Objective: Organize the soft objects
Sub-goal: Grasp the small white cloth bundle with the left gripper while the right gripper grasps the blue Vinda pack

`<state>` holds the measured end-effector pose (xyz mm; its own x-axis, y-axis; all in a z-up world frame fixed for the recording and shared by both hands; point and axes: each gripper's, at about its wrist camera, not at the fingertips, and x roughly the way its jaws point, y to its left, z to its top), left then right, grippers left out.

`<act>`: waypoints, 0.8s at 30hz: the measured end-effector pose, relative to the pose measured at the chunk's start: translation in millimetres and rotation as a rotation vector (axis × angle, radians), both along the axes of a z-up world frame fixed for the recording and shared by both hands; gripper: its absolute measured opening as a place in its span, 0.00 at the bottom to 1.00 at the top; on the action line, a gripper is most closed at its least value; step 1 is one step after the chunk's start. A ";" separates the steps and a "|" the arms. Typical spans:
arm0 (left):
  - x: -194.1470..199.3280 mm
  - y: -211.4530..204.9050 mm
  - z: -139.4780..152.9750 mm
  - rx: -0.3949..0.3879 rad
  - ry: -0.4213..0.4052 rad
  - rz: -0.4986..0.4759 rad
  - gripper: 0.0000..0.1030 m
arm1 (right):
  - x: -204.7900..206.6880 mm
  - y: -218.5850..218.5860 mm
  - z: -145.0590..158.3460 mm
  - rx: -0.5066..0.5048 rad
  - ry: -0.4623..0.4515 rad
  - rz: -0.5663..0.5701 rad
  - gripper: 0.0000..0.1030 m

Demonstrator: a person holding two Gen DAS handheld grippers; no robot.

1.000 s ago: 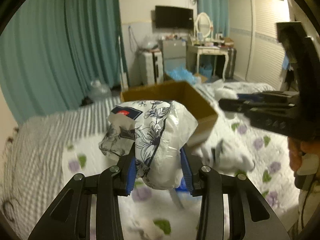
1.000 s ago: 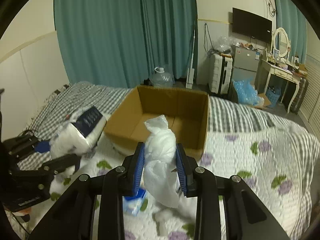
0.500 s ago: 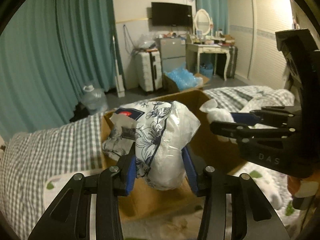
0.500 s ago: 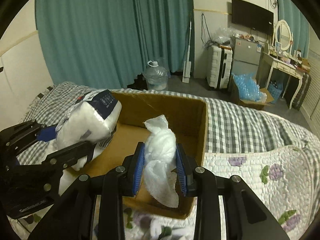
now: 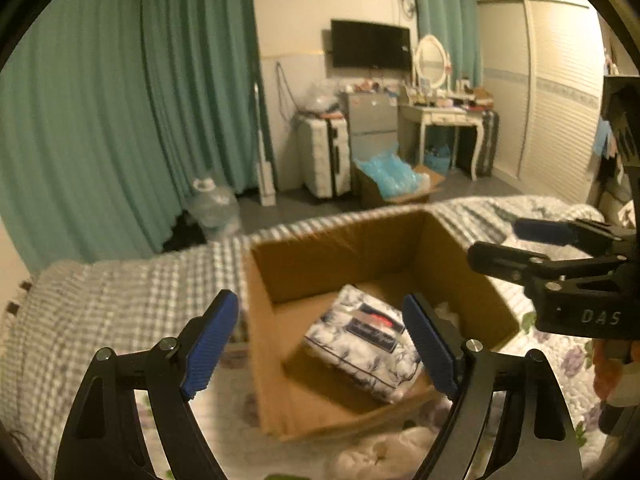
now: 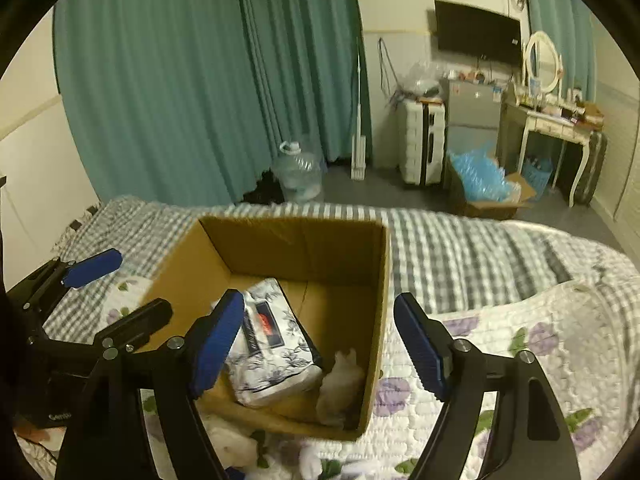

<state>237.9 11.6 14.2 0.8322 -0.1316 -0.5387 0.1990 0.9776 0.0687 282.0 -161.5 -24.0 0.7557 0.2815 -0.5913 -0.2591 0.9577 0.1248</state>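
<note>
An open cardboard box (image 5: 360,240) (image 6: 304,240) stands on the bed. A floral tissue pack (image 5: 364,348) (image 6: 268,356) lies inside it, and a white plastic-wrapped bundle (image 6: 340,388) lies in the box's near right corner. My left gripper (image 5: 324,344) is open and empty above the box's near left side; it also shows in the right wrist view (image 6: 116,288). My right gripper (image 6: 320,344) is open and empty above the box; it shows in the left wrist view (image 5: 520,244) at the right.
The bed has a grey checked blanket (image 6: 460,248) and a floral quilt (image 6: 540,352). Soft white items (image 5: 384,452) (image 6: 236,448) lie on the quilt in front of the box. Teal curtains, a water jug (image 6: 298,172), a suitcase and a dressing table stand beyond the bed.
Both grippers have opened over the box. The tissue pack has dropped from the left one and the white bundle from the right one; both now lie inside the box.
</note>
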 end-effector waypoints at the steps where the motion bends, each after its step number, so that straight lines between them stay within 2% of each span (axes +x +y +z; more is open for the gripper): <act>1: -9.1 2.3 6.8 -0.002 -0.017 0.005 0.83 | -10.3 1.1 11.7 -0.009 -0.020 -0.006 0.83; 3: -34.0 10.9 27.7 -0.009 -0.060 0.013 0.85 | -34.8 5.6 35.5 -0.040 -0.065 -0.019 0.85; 4: -46.1 14.5 37.0 -0.012 -0.078 0.018 0.88 | -47.8 7.8 47.0 -0.055 -0.083 -0.018 0.90; 7: -89.2 31.4 63.6 -0.021 -0.133 0.037 0.88 | -88.9 16.4 78.1 -0.094 -0.152 -0.023 0.96; 9: -108.1 41.0 72.6 -0.029 -0.146 0.050 0.89 | -121.3 24.6 96.7 -0.122 -0.202 -0.021 0.99; 13: -146.7 58.5 71.3 -0.033 -0.149 0.065 0.89 | -167.6 39.4 110.1 -0.156 -0.220 0.005 0.99; 17: -167.6 66.2 45.6 -0.019 -0.128 0.063 0.89 | -199.5 55.2 96.6 -0.160 -0.199 0.037 0.99; 20: -176.1 69.6 14.2 0.004 -0.099 0.103 0.89 | -207.7 62.5 64.4 -0.114 -0.139 0.059 0.99; 24: -163.8 76.6 -40.9 -0.036 0.027 0.127 0.89 | -203.6 73.5 10.3 -0.085 -0.059 0.046 0.99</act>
<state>74.1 88.2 -26.8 0.8286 -0.0458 -0.5580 0.0747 0.9968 0.0291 78.4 -88.0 -13.8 0.7773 0.2671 -0.5696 -0.3072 0.9513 0.0268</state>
